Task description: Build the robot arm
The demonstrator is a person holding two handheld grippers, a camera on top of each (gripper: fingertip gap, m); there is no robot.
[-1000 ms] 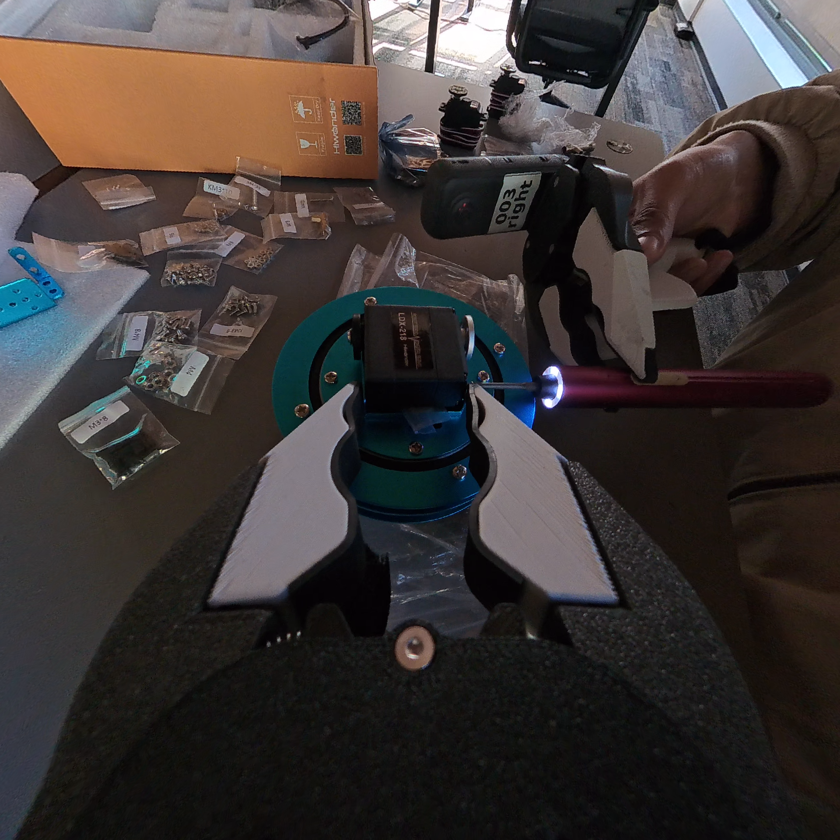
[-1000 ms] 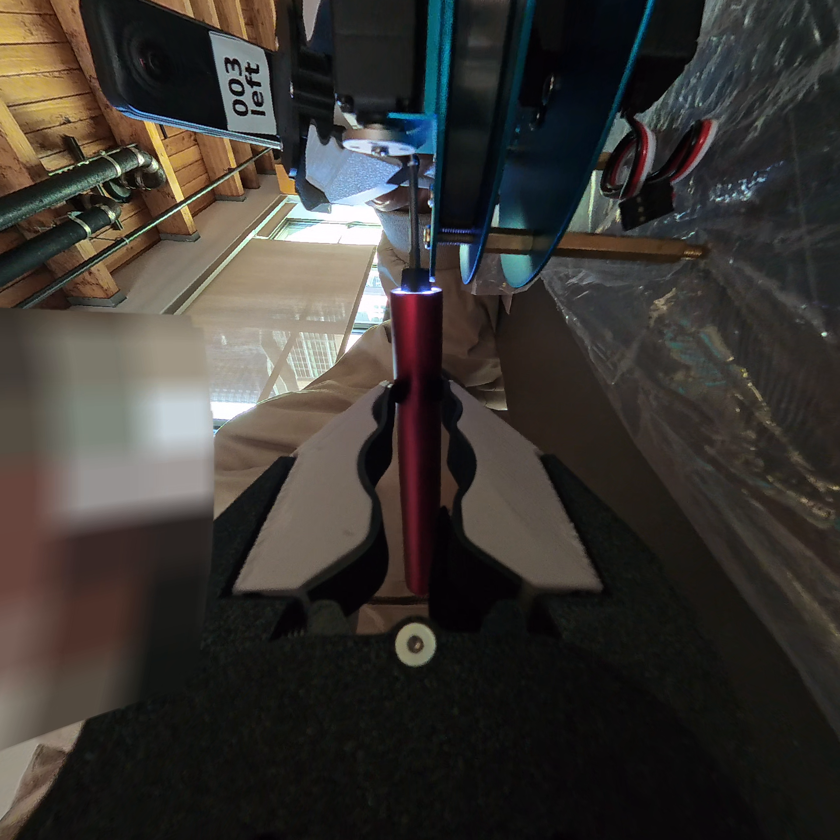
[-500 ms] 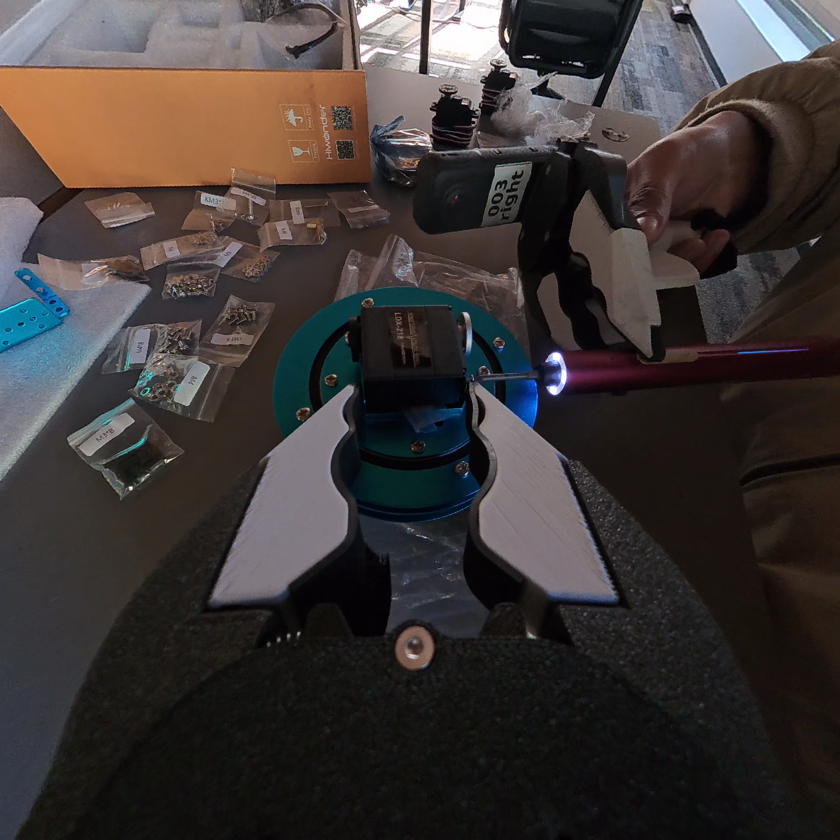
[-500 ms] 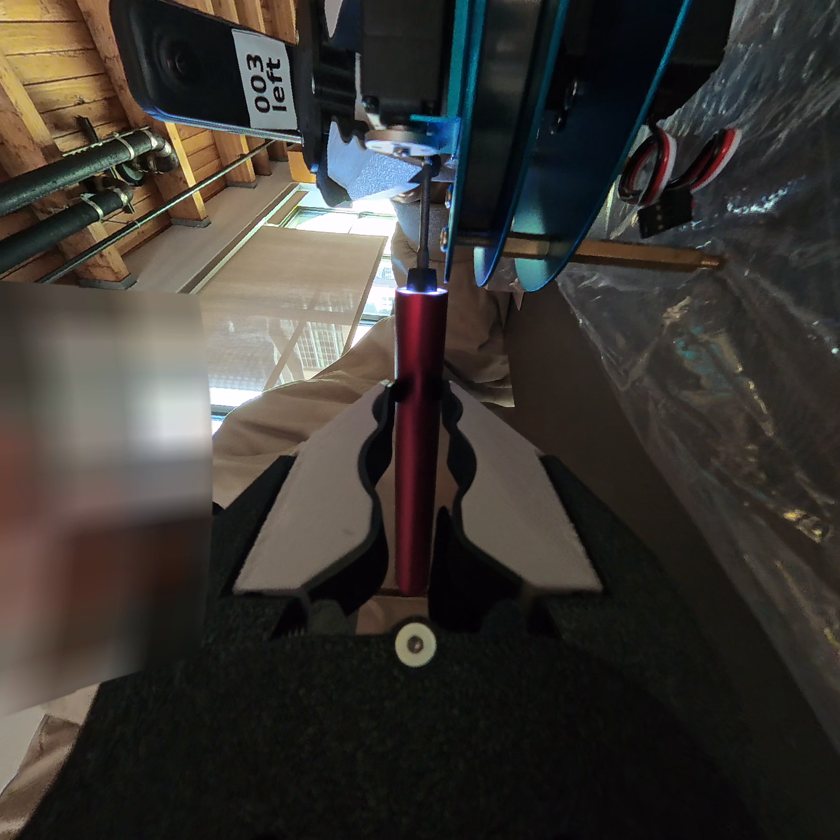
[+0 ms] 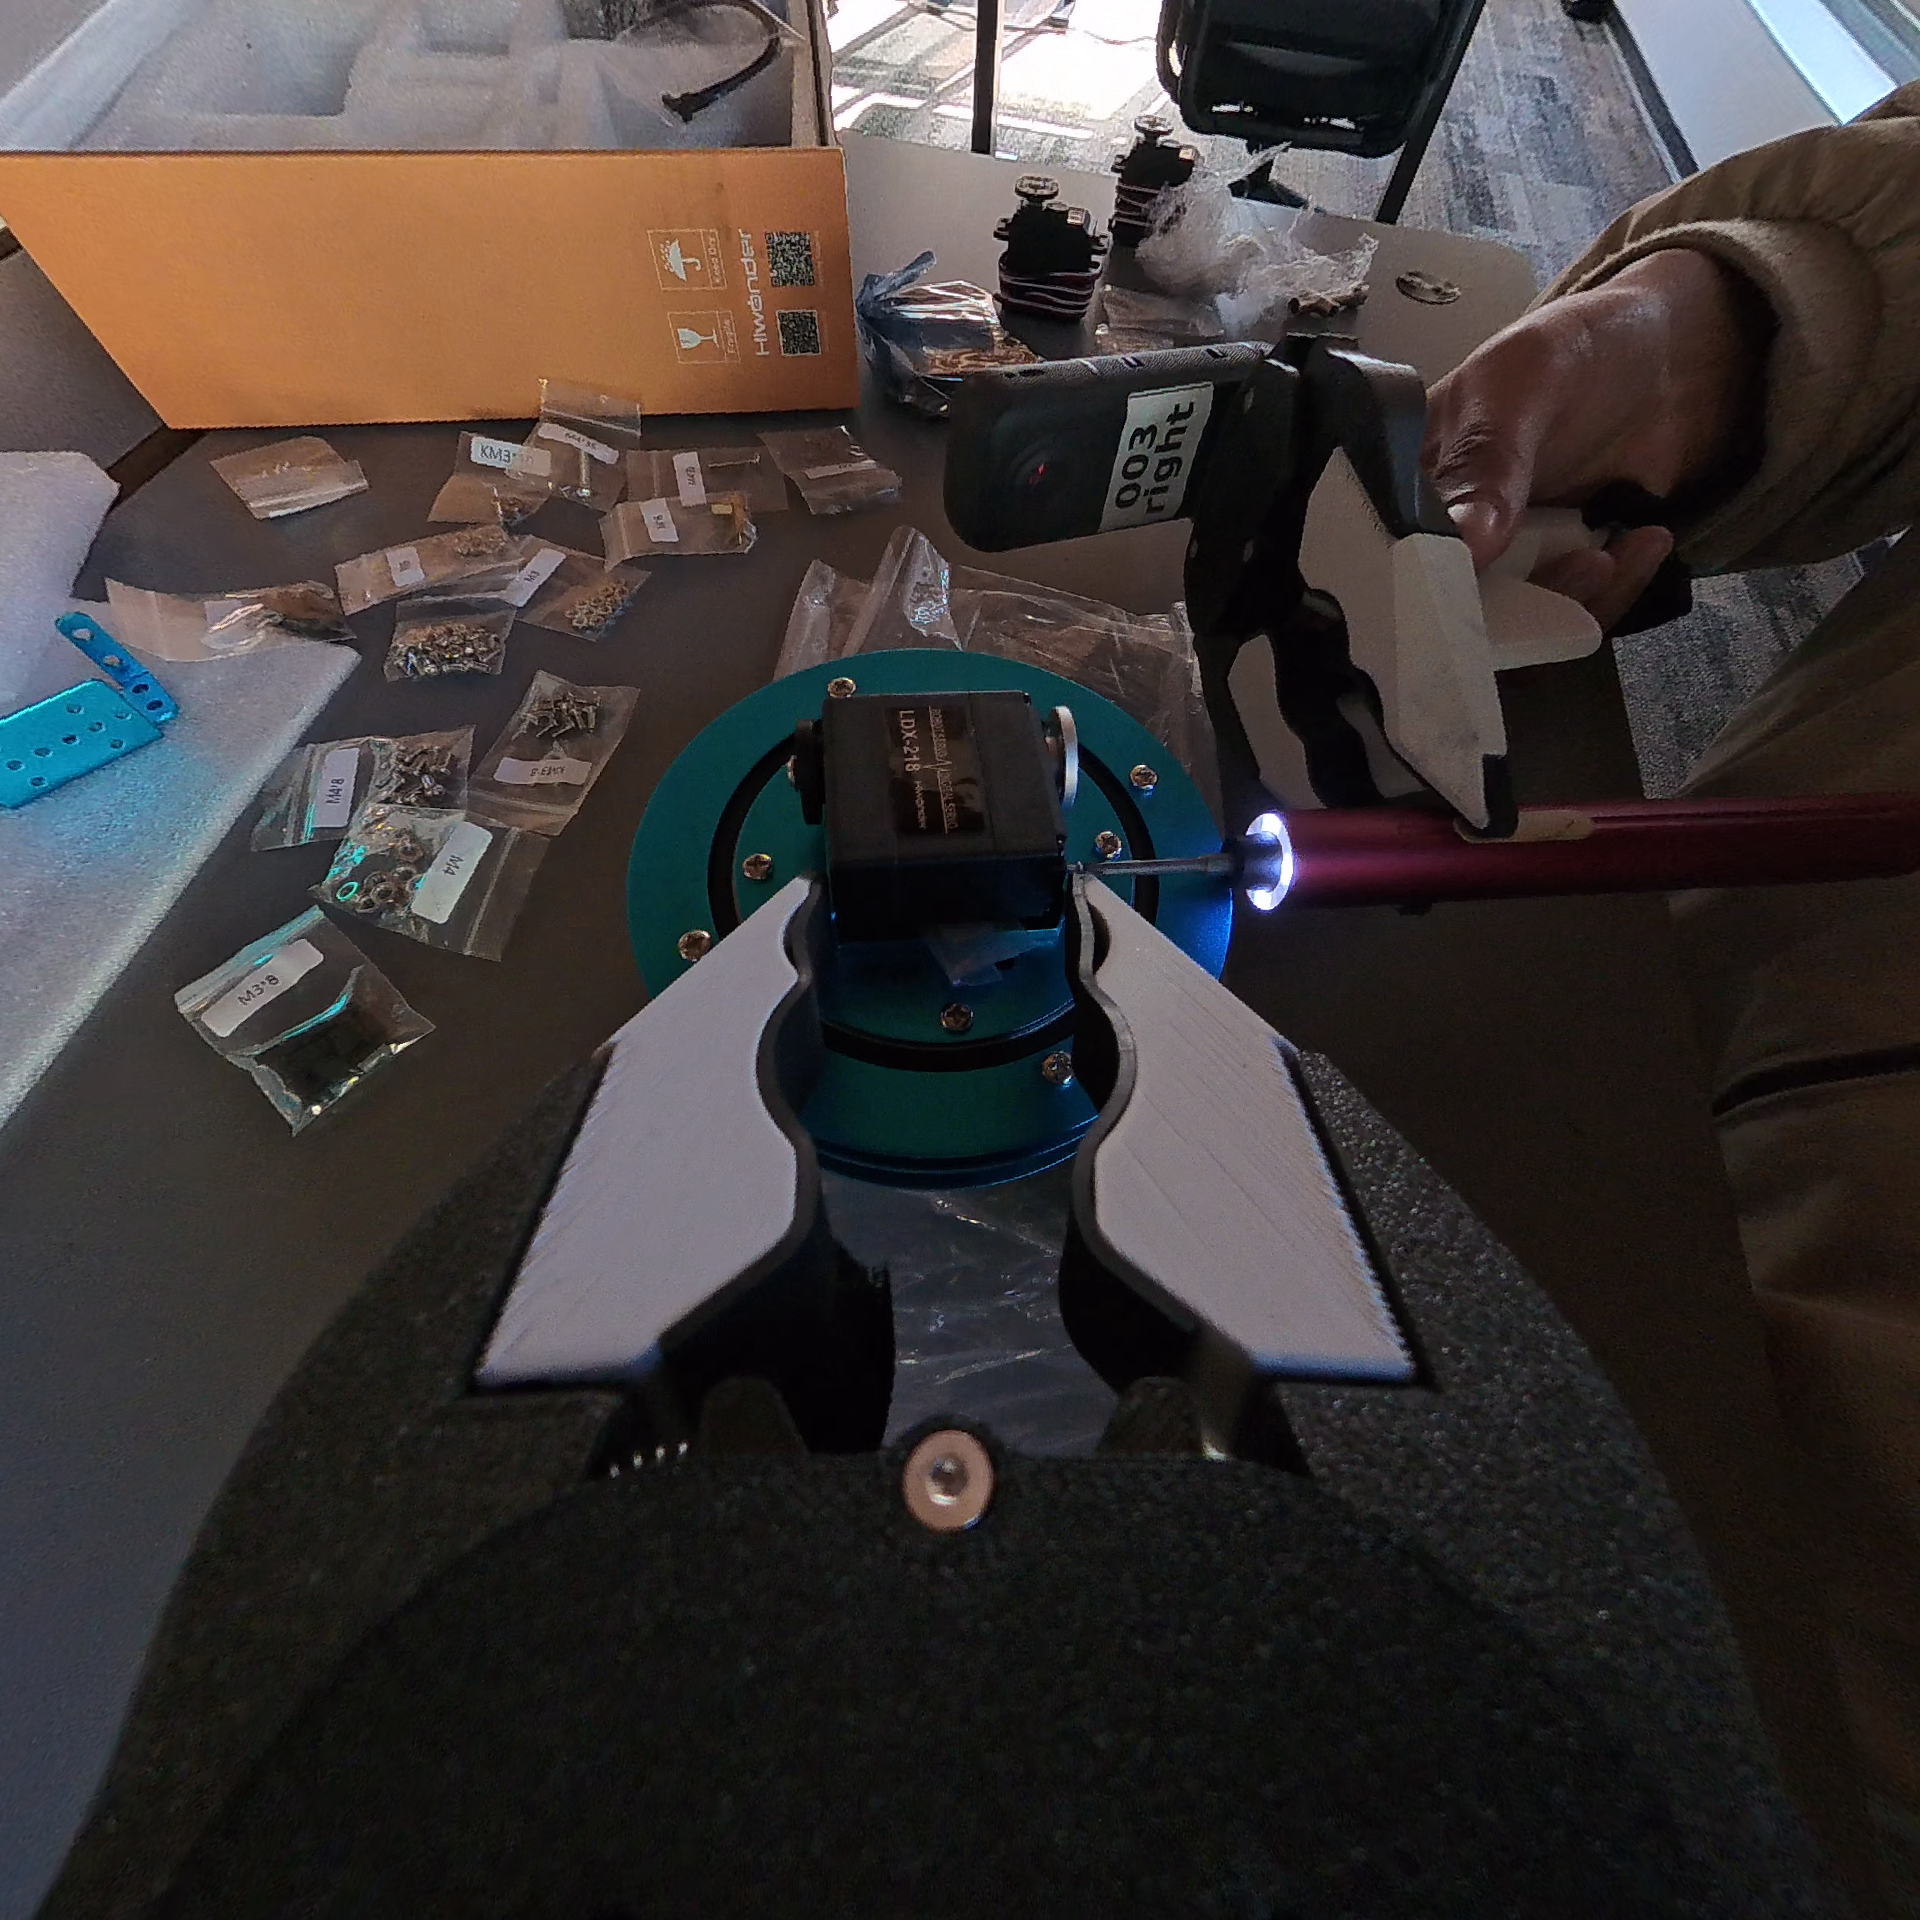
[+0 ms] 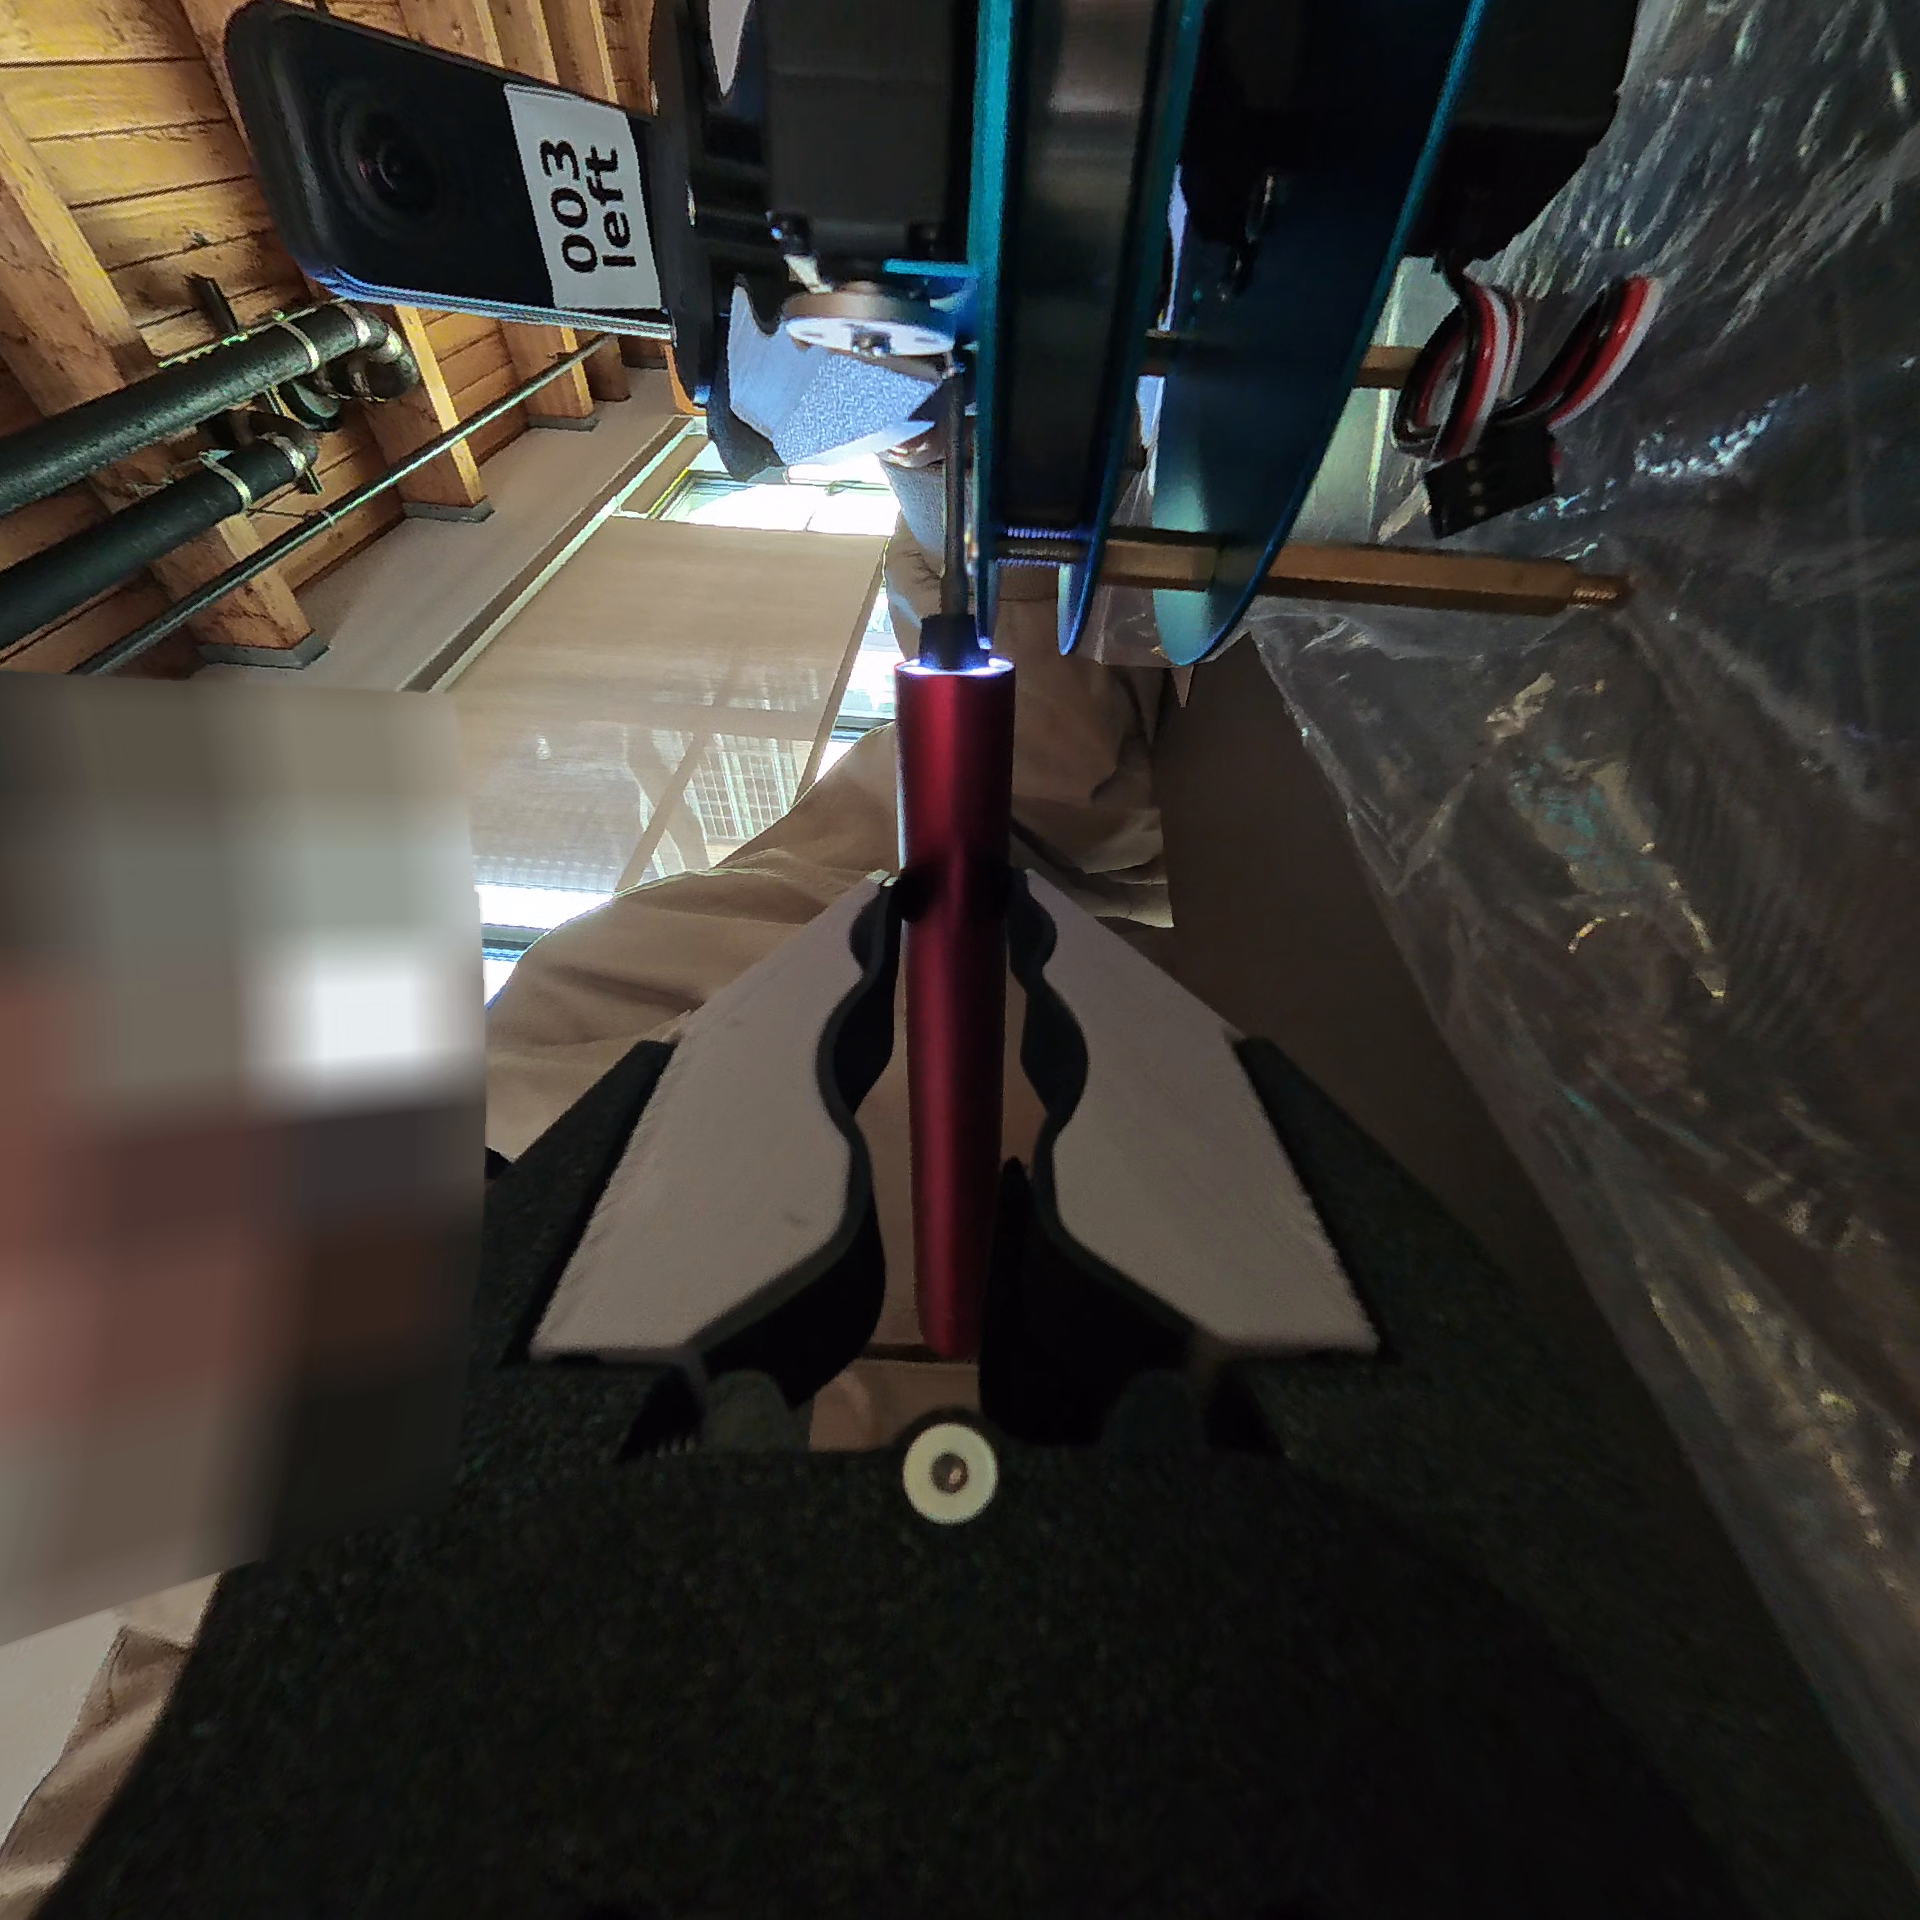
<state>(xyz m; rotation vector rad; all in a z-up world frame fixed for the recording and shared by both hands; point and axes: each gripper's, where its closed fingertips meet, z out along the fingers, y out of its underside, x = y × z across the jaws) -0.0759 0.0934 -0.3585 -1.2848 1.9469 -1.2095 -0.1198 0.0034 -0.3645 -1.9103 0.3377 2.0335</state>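
The left gripper (image 5: 940, 914) has its two fingers (image 5: 686, 1122) closed on the lower part of a black servo motor (image 5: 940, 800), one finger at each side of it. The servo stands upright in the middle of a round teal disc base (image 5: 686, 831), and this base lies on a clear plastic sheet (image 5: 997, 613) on the dark surface (image 5: 312, 1247).

The right gripper (image 6: 954, 904) has its fingers (image 6: 748, 1132) clamped on a red screwdriver (image 6: 954, 935), which lies along the gap between them and goes out beyond the tips. In the left wrist view the screwdriver (image 5: 1558, 847) is horizontal and comes from the right side. Its front end is lit with a white ring, and its thin bit touches the right side of the servo, just beside the tip of the left gripper's right finger. In the right wrist view the bit runs close along the edge of the teal disc base (image 6: 1226, 312). Whether the bit sits in a screw I cannot tell.

A person's hand (image 5: 1558, 416) in a tan sleeve holds the handle of the right gripper. To the left of the base, many small plastic bags of screws (image 5: 436, 862) are spread on the surface. Behind them stands an open orange cardboard box (image 5: 416, 281). A blue metal bracket (image 5: 73, 727) lies on white foam at the far left.
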